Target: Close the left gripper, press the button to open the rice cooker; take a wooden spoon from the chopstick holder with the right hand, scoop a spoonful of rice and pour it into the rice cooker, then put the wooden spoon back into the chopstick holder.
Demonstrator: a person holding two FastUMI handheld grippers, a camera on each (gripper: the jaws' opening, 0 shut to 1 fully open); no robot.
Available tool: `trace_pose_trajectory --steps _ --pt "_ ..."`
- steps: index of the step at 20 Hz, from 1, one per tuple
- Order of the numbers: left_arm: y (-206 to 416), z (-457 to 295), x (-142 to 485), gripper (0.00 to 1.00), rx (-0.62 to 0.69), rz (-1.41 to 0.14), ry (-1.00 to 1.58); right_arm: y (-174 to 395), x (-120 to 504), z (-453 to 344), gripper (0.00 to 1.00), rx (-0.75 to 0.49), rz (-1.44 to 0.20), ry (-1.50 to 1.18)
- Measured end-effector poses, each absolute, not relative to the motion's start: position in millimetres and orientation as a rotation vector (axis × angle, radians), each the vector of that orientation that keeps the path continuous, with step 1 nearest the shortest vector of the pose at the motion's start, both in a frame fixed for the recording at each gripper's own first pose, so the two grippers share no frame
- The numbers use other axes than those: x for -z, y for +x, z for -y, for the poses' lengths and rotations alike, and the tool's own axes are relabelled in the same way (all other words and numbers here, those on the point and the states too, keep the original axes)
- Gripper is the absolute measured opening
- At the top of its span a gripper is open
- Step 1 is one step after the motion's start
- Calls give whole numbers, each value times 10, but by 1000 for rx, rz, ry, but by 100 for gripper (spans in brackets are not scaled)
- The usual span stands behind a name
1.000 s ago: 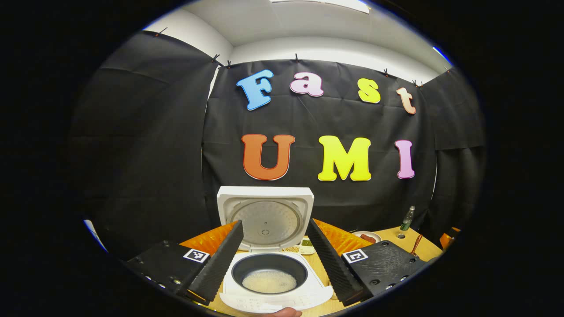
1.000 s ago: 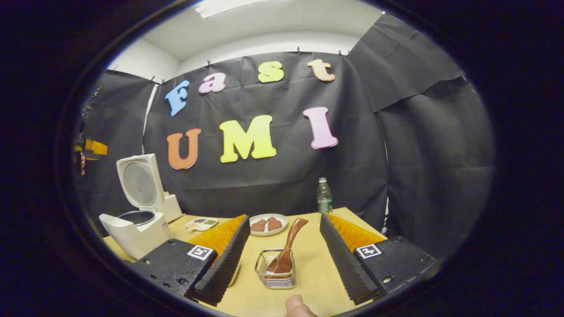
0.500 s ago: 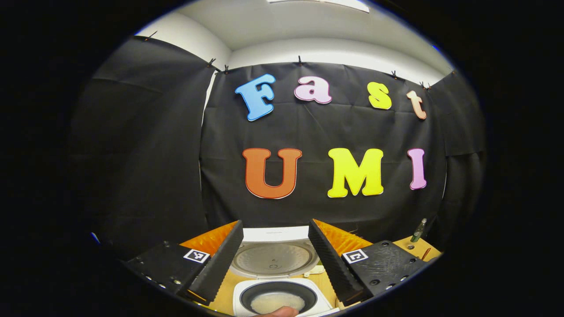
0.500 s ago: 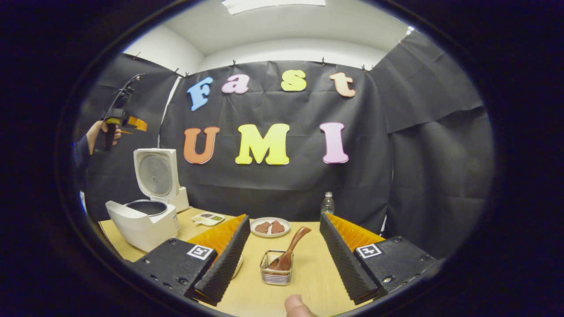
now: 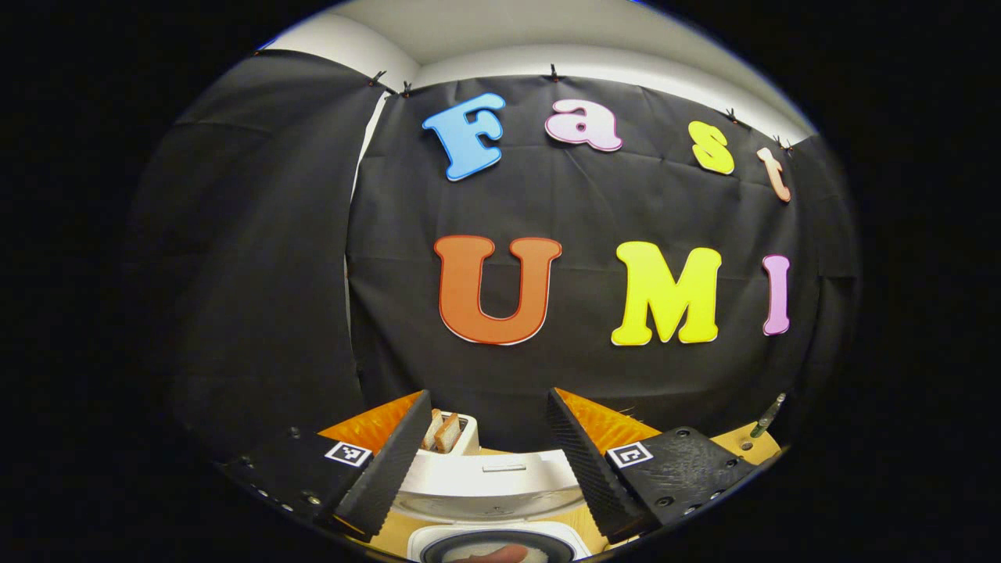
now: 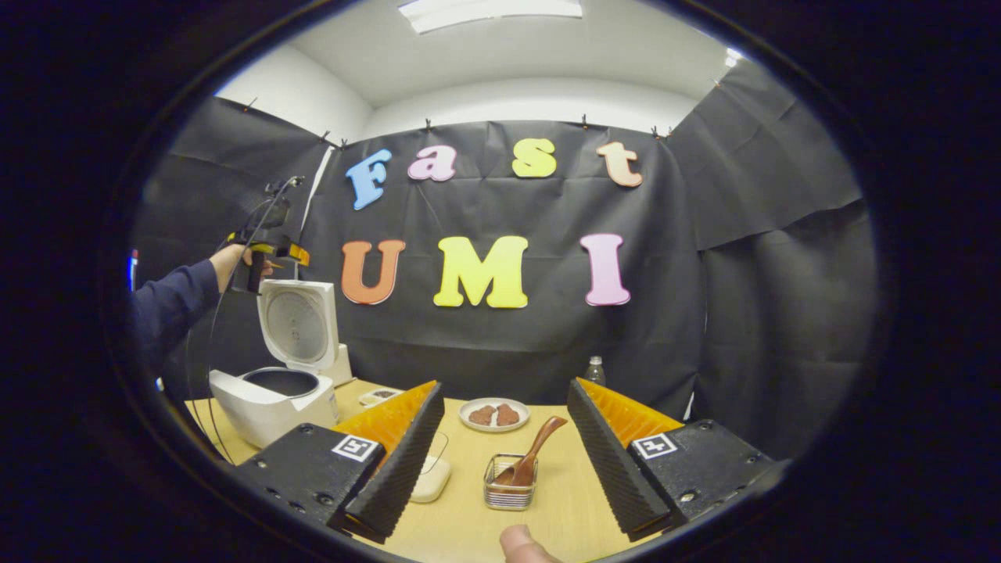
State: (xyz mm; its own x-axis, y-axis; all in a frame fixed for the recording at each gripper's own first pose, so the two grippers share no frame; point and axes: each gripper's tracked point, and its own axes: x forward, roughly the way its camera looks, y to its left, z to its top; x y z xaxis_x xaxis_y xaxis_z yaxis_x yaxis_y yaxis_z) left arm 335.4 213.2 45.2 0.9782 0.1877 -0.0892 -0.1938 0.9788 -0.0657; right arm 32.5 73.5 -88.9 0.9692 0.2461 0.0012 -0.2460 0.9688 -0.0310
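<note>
The white rice cooker (image 6: 270, 399) stands open at the table's left, its lid (image 6: 299, 324) upright and its dark pot showing. In the left gripper view its lid edge (image 5: 489, 475) and pot rim (image 5: 489, 546) lie low between my fingers. My left gripper (image 5: 486, 397) is open and high above the cooker; a hand holds the left gripper (image 6: 266, 252) over the lid. My right gripper (image 6: 504, 387) is open, empty, and short of the wire chopstick holder (image 6: 508, 494). The wooden spoon (image 6: 538, 455) leans in the holder, handle up to the right.
A plate (image 6: 493, 414) with brown pieces and a bottle (image 6: 594, 369) sit at the table's back. A white dish (image 6: 431, 478) lies by my right gripper's left finger. A small tray (image 6: 382, 395) sits near the cooker. A toaster (image 5: 447, 432) with bread stands behind the cooker.
My left gripper has risen, so the cooker has sunk low in its view and the toaster has appeared. My right gripper has drawn back from the holder. Both stayed open.
</note>
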Motion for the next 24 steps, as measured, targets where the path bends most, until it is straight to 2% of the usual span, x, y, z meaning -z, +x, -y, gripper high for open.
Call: trace_pose_trajectory --steps 7,8,15,19,24 --pt "3529 -2101 -40 94 -220 -221 -44 221 851 -626 100 -211 6 -24" --pt "3531 -2109 -45 98 -218 -210 -47 208 838 -618 100 -206 5 -21" --pt "3187 -1912 9 97 -209 -225 -38 -35 803 -502 100 -201 8 2" --pt "2786 -1781 144 97 -202 -223 -55 -138 846 -488 100 -205 0 11" --pt "2344 -1623 617 96 -184 -273 -68 -196 952 -617 100 -239 -48 14"
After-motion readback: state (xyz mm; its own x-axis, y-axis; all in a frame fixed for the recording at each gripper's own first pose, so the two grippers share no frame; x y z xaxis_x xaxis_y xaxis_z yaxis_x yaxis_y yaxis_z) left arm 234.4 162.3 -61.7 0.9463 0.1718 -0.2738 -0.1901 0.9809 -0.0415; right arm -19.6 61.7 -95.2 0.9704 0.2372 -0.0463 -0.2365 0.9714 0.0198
